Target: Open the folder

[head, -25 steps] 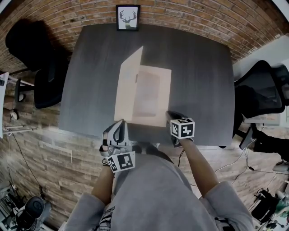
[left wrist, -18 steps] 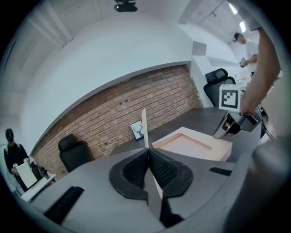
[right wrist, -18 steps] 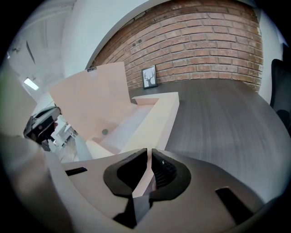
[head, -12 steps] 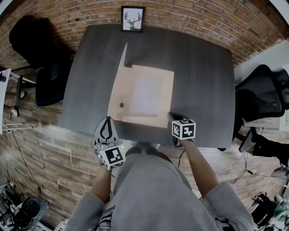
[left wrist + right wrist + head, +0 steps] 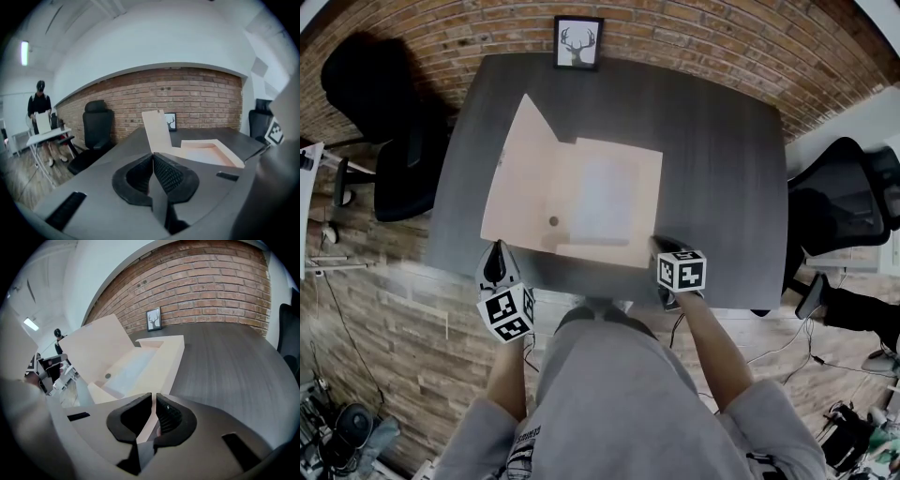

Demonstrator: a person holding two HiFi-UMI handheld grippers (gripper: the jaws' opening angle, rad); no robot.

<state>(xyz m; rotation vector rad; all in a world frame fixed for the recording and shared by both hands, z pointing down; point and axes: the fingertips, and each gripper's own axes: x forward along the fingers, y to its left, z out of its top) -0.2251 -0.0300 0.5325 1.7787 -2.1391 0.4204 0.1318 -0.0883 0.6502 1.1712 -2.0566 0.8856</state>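
The peach folder (image 5: 649, 187) lies open on the dark table (image 5: 722, 169), with a pale sheet (image 5: 605, 199) in its base. Its cover (image 5: 520, 183) leans out to the left, lifted off the table. My left gripper (image 5: 495, 253) is shut on the cover's near corner; in the left gripper view the cover (image 5: 157, 133) rises straight from the left gripper (image 5: 153, 154). My right gripper (image 5: 659, 246) is shut on the base's near right corner. The right gripper (image 5: 153, 395) shows peach card (image 5: 140, 362) between its pads, with the tilted cover (image 5: 93, 350) to the left.
A framed deer picture (image 5: 578, 41) stands at the table's far edge. Black office chairs sit at the left (image 5: 394, 159) and right (image 5: 844, 192). In the left gripper view a person (image 5: 40, 101) stands by a white table, far left. The table's near edge runs under both grippers.
My left gripper moved left along the near edge and rolled. The cover swung from nearly upright over the base to leaning out left. The right gripper stayed put.
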